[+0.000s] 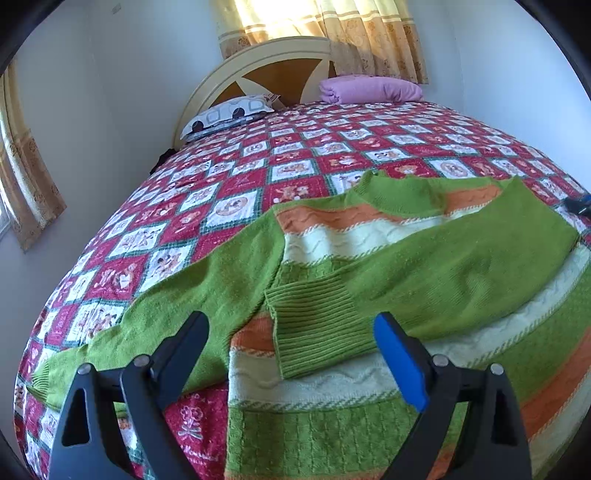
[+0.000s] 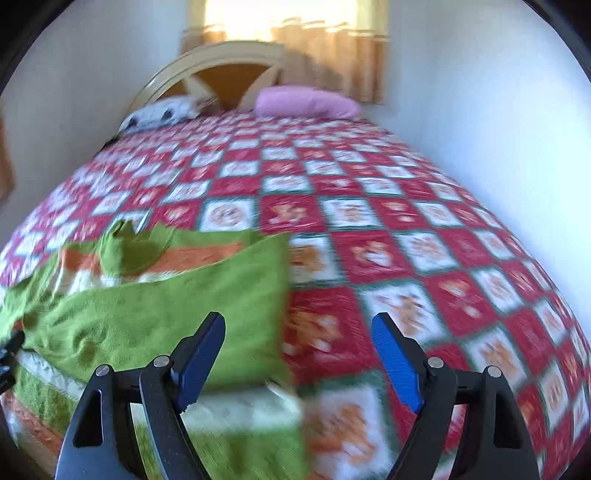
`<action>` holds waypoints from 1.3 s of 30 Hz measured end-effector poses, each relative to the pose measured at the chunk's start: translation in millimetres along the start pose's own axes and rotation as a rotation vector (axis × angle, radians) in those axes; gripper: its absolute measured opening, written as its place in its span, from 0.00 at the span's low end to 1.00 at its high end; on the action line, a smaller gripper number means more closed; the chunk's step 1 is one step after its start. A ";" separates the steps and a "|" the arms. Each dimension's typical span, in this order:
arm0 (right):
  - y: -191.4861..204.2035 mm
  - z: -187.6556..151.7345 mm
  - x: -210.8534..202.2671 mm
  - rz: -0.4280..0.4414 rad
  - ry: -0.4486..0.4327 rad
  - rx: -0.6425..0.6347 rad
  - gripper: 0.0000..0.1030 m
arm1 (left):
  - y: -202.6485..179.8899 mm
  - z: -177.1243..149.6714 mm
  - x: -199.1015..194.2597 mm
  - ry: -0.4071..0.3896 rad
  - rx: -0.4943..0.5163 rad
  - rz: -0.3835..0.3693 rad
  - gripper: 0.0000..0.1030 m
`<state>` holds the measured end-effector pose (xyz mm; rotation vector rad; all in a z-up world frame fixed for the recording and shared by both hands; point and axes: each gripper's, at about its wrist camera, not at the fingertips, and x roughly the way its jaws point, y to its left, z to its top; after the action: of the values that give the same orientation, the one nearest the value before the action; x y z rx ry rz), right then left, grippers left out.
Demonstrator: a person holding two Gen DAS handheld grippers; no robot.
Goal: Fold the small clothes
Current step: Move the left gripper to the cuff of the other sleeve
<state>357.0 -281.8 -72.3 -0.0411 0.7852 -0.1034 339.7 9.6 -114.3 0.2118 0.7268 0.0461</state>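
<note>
Checkered bedspread (image 1: 229, 206) under striped sweater (image 1: 406, 266), just beyond both empty, wide-apart claws

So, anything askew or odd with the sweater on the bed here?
Nothing damaged. The sweater is only half folded: one sleeve lies across the chest, the other sleeve still stretches out over the quilt. Both grippers' jaws are open, empty.

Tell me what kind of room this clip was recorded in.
Most likely a home bedroom: a bed with a patchwork quilt, an arched headboard with pillows against it, and curtains over the window behind.
</note>
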 end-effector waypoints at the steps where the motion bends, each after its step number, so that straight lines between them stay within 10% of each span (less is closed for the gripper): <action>1: 7.1 0.5 10.7 0.008 0.020 -0.031 0.79 | 1.4 -0.5 -1.4 0.004 0.001 0.001 0.91; 9: -52.0 -15.5 55.8 -0.204 0.158 0.032 0.69 | 46.2 -15.3 -16.9 0.001 -0.046 0.044 0.96; 15: -46.0 -11.4 14.2 -0.141 0.048 0.038 0.69 | 90.7 -39.2 -26.3 0.019 -0.096 0.102 0.97; 22: 22.5 -5.7 11.6 0.143 0.049 -0.055 0.70 | 165.4 -69.5 -23.5 0.105 -0.187 0.256 0.97; 34: 6.1 -27.8 54.2 0.041 0.138 0.004 0.83 | 317.2 -136.3 -40.8 0.212 -0.504 0.491 0.96; 39: 12.7 -29.5 47.4 -0.001 0.105 -0.031 0.84 | 334.1 -142.4 -41.2 0.189 -0.618 0.430 0.92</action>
<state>370.4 -274.3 -127.5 -0.0659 0.8922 -0.0944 224.9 356.5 -121.4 -0.2350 0.8111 0.6983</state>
